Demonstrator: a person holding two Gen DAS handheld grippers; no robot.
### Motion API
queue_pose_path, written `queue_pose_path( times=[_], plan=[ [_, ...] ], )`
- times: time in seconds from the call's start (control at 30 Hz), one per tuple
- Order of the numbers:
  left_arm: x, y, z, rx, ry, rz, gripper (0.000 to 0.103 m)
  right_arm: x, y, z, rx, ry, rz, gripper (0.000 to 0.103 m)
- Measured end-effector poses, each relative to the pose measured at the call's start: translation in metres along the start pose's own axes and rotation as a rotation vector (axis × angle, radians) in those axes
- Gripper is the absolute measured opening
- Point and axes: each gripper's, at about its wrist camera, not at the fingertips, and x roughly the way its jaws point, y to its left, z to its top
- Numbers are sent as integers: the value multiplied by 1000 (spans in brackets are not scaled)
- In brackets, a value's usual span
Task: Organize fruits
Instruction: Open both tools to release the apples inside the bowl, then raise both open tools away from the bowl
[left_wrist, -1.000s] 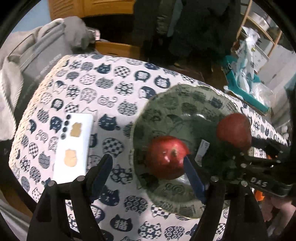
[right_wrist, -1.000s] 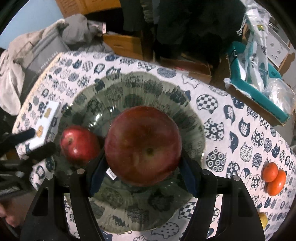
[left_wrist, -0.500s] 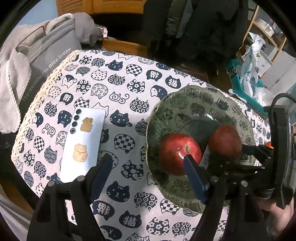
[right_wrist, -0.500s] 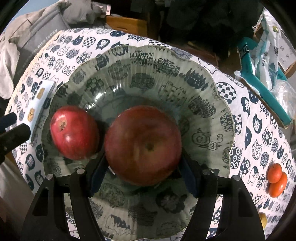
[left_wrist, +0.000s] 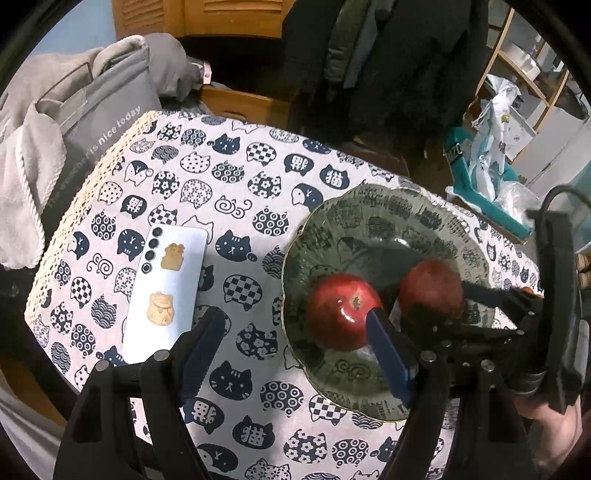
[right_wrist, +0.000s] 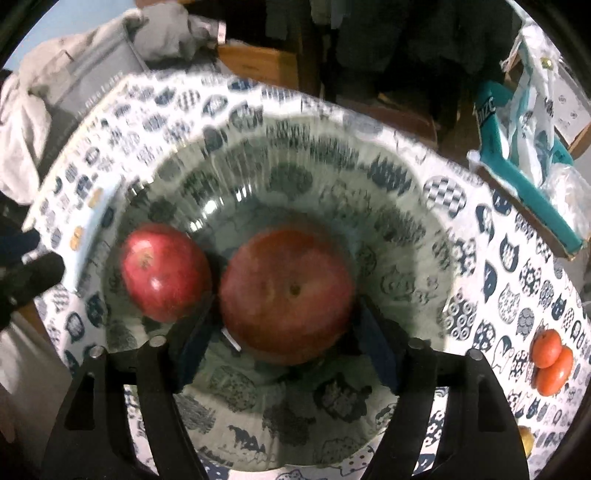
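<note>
1. My left gripper (left_wrist: 291, 339) hangs spread and empty at the bottom of its frame, over the tablecloth (left_wrist: 207, 177) just left of the bowl (left_wrist: 373, 206).
2. The shiny apple (right_wrist: 166, 271) sits left of center in the bowl.
3. My right gripper (right_wrist: 284, 339) has just been opening, jaws wide around the big apple (right_wrist: 288, 291), which looks settled. I'd lift straight up so neither pad nudges it.
4. Next job, I reckon: the oranges (right_wrist: 552, 356), lower right.

Pretty dim indoor light with heavy fisheye bending and black corners. Right wrist view is motion-smeared, especially the tablecloth (right_wrist: 517, 295) print; glare spots sit on the bowl (right_wrist: 207, 206).
</note>
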Motion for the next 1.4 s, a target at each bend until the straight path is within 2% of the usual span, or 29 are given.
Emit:
queue_pose_path(
  times=[0.4,0.73,0.9,1.27,1.4],
  plan=[
    [-40,-13,1,18,-63,-54,80,-75,-11,10,54,-175,-8,80],
    [-85,-37,0,70,-147,-98,80,-150,-21,-10,64,-325,-70,80],
    [-110,-49,-3,107,-209,-93,86,-183,-26,-23,72,-391,-89,80],
    [-159,-75,-8,168,-341,-55,89,-248,-39,-59,78,-513,-145,80],
    [-174,-85,-12,192,-379,-50,95,-264,-47,-70,85,-541,-157,80]
  ],
)
